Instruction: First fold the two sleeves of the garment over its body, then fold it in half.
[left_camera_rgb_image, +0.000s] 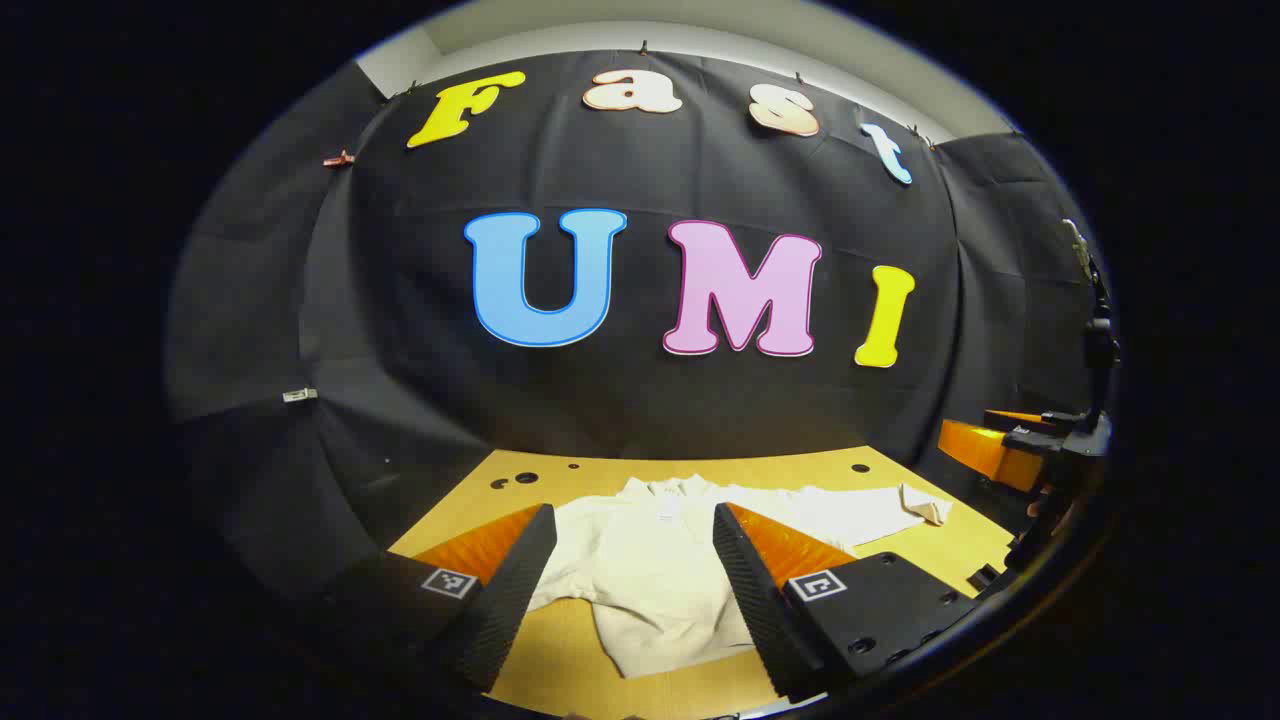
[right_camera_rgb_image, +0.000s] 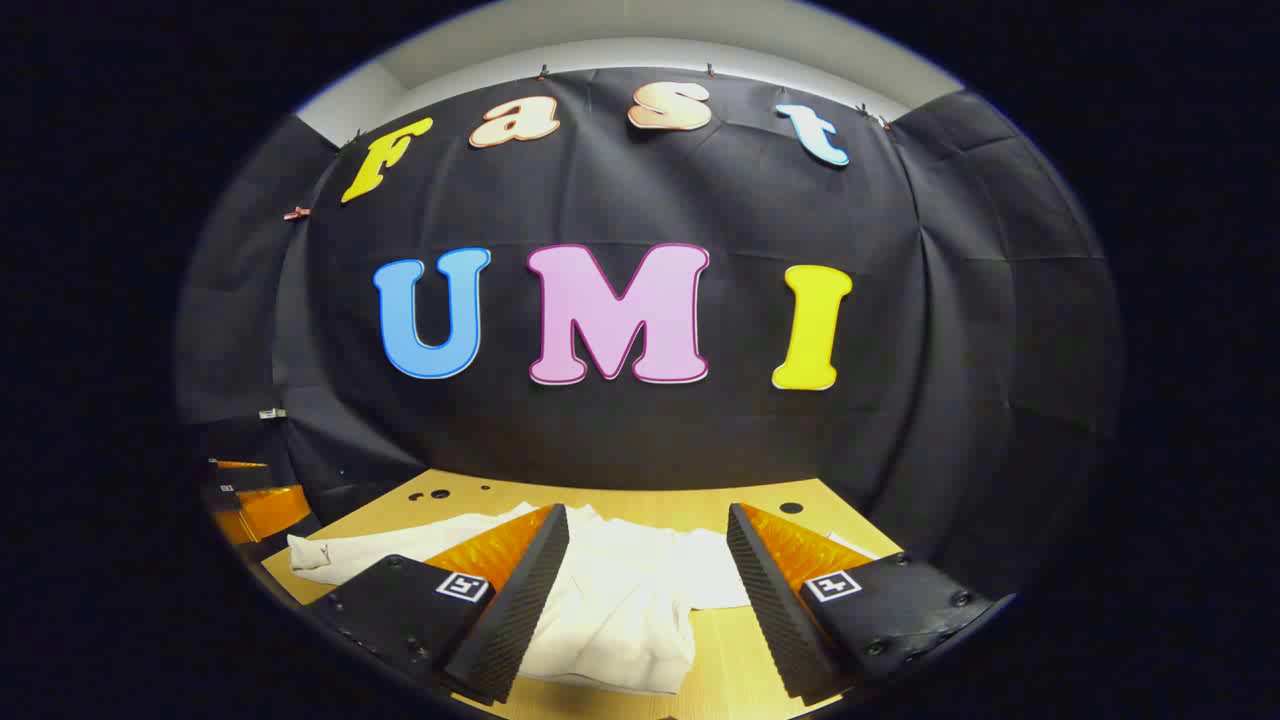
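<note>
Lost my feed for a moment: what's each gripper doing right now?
Left gripper: open, holding nothing, above the garment.
Right gripper: open, holding nothing.

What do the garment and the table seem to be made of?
The garment looks like a soft, thick knit, perhaps cotton fleece: matte cream surface, gentle folds, and what seems a ribbed hem and cuff. The exact fibre cannot be told. The table looks like light wood or a wood-look board, smooth with a slight sheen; it has round holes near the far edge, and faint grain shows.
</note>
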